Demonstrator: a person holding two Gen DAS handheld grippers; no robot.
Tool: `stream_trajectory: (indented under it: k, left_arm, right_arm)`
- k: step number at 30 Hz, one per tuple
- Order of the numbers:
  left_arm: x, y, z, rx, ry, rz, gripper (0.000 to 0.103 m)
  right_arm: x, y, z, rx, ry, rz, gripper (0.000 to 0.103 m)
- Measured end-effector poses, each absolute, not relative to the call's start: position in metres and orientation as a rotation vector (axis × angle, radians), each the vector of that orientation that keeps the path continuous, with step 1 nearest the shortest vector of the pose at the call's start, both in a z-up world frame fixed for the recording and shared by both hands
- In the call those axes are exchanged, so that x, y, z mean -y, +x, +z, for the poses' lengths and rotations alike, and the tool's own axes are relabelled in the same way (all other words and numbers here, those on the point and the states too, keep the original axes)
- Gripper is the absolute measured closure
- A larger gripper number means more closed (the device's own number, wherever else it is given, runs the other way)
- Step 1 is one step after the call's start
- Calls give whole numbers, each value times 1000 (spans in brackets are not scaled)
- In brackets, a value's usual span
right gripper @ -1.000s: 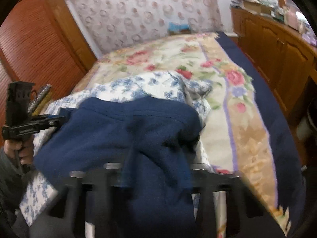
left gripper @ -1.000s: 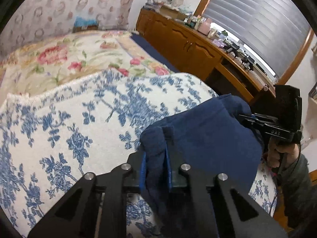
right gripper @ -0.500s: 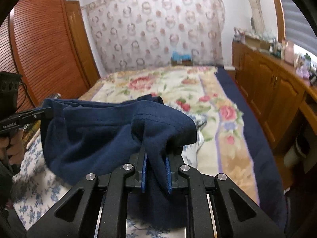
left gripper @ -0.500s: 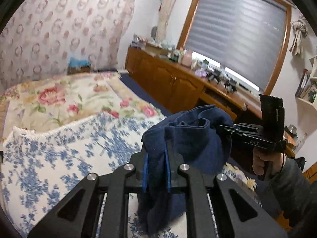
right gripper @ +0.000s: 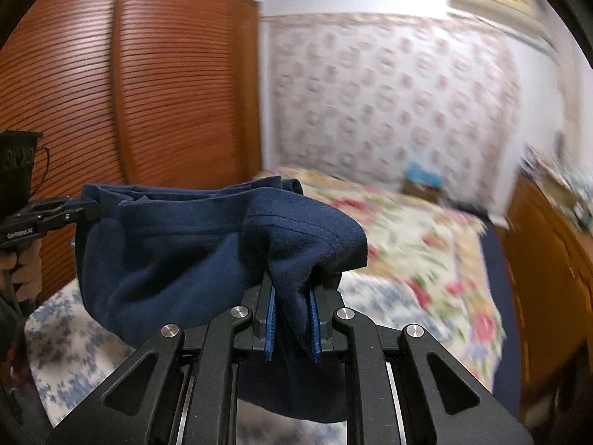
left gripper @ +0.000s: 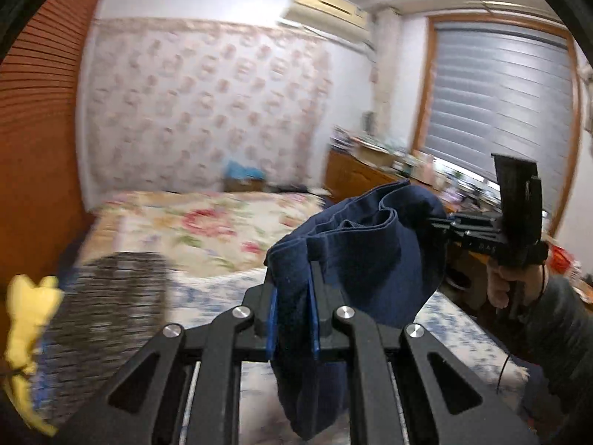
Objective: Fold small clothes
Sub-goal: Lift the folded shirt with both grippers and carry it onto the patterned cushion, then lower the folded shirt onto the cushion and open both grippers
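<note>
While both views are motion-blurred in the background, we can read the grasps fine. We hold the navy garment [left gripper: 355, 259] in the air above the bed [left gripper: 207, 230], strung between the two grippers.

Left gripper [left gripper: 292, 315]: fingers clenched on one bunched end of the cloth, blue pads pressed against the fabric on both sides. Right gripper [right gripper: 291, 319]: same, fingers clamped on the other end, a fold sticking up between the pads.

Hidden or cut off:
- The cloth's lower edge drops behind the gripper bodies in both views, so we can't see how far it hangs.
- What kind of garment it is we can't tell; only stitched hems and a doubled top edge show.
- In the left wrist view, the right gripper's fingertips are buried in the fabric.
- The dresser [left gripper: 355, 178] top clutter is too blurred to name.

View differences:
- The left wrist view alone shows the window blind [left gripper: 500, 104], the air conditioner [left gripper: 326, 5], a yellow object [left gripper: 29, 307] at the left edge, and a dark checked item [left gripper: 111, 296] on the bed.
- The right wrist view alone shows the louvred wardrobe [right gripper: 129, 74] and the garment's full span, top edge roughly level, sagging in the middle.
- Each view shows the opposite gripper with its hand at the frame edge.
- Blue-floral cover [right gripper: 74, 333] lies under the cloth in both.
</note>
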State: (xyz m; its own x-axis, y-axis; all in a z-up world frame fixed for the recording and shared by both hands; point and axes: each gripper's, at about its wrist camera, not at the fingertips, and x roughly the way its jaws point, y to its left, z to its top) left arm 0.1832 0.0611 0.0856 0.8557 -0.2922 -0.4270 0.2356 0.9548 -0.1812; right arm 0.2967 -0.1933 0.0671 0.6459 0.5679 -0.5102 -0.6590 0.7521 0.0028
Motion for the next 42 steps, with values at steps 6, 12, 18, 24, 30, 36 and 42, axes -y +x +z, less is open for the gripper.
stream_trajectory:
  k: [6,12,18,24,30,36,42]
  left_arm:
    - [-140,148,70,-438,-169,-69,92]
    - [-204,122,21,-450,-285,95,92]
    - [-237,111,-17,-498,-327,166,92]
    - [-243,106,-33,-566,-316,183,88]
    - [-239,96,-13,-526,-249,187,74]
    - [-221,91,4,-516,-203,129,67]
    - [-183,85,15,-505,-156,89,65]
  right_arm:
    - [68,319,86,-479,-335,859,91]
    - [-69,334,81,-465,-522,993,91]
    - [-170,338,40,-470,-647,1032,91]
    - [-203,354,14,-532,-573,1021,67]
    - [-178,351,9,-582,-498,965,44]
    - [-117,330,16,-590,-365,914,42]
    - [-51,283,21,-569,-331,837,38]
